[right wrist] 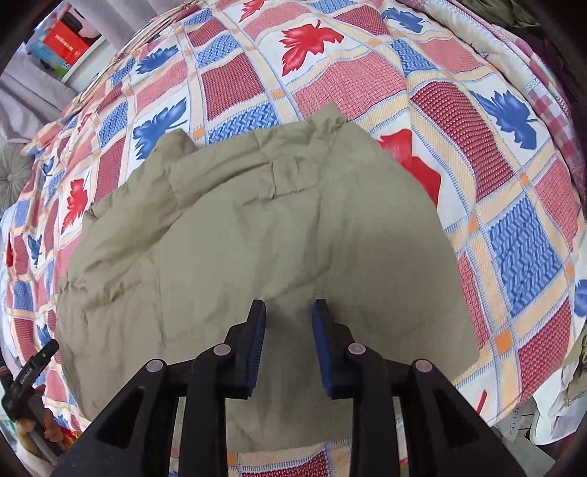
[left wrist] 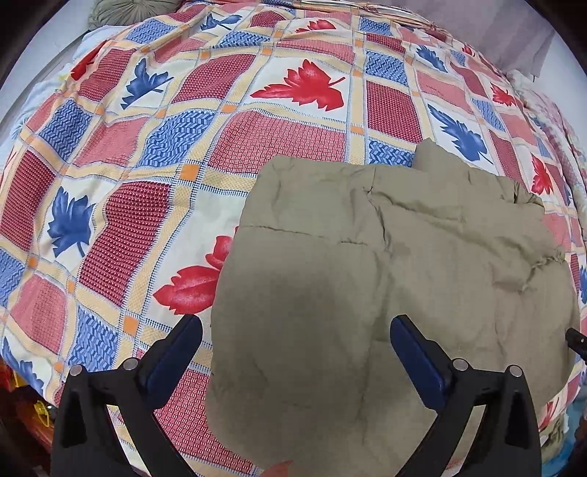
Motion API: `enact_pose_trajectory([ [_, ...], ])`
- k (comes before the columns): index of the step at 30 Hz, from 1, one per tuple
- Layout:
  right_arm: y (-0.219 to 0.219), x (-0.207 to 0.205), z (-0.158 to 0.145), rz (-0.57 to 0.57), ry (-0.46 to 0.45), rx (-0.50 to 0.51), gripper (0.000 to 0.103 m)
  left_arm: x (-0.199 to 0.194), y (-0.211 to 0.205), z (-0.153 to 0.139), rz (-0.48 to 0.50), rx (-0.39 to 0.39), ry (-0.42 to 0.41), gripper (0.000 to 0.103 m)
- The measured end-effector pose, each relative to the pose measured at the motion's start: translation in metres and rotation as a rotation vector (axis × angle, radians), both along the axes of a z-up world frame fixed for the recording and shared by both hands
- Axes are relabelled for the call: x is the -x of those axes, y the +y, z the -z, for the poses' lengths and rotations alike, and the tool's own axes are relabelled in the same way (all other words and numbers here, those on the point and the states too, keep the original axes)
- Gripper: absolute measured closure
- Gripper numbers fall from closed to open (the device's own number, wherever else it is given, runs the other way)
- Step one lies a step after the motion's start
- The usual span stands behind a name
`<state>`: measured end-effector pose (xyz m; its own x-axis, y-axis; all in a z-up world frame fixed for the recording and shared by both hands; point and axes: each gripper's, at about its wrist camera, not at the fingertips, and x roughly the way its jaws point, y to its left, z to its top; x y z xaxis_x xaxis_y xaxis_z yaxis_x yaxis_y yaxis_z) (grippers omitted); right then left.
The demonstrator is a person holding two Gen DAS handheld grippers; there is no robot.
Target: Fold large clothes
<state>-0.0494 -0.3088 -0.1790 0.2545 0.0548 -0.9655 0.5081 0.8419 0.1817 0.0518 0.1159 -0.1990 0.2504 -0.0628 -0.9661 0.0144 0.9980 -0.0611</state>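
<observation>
Left wrist view: the left gripper (left wrist: 295, 348) stands with its jaws spread wide and nothing between the pads, pointing steeply down above an olive padded jacket (left wrist: 385, 279). The jacket lies flat on a patterned leaf-print bedspread (left wrist: 256, 121), already folded into a compact block, with a raised fold or collar at its far edge. A round cushion (left wrist: 124, 9) sits at the head of the bed. The tip of the other tool shows at the right edge.

Right wrist view: the right gripper (right wrist: 288, 334) has its jaws parted by a narrow gap, clear of the cloth and pinching nothing. The jacket (right wrist: 256, 235) fills the middle of the bedspread (right wrist: 477, 154).

Judgement: a fold appears just laid down and released. The next move calls for taking hold of an edge, likely the near hem, for a further fold, or smoothing the bundle.

Only this view shows the shelf with a red box (right wrist: 66, 42) and the near hem of the jacket against the bedspread.
</observation>
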Motion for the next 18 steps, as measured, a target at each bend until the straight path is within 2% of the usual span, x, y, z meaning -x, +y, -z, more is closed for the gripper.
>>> enact_pose_trajectory([
  [4,0.011,0.003,0.000,-0.001,0.002,-0.024,0.061,0.005,0.000,0.004,0.011,-0.039,0.023,0.001],
  [10,0.037,0.000,-0.003,-0.064,0.003,-0.039,0.053,0.007,0.005,0.009,0.032,-0.060,0.028,0.001],
  [18,0.064,-0.007,-0.001,-0.104,0.002,-0.079,0.042,0.005,0.021,0.013,0.021,0.045,0.059,0.001],
])
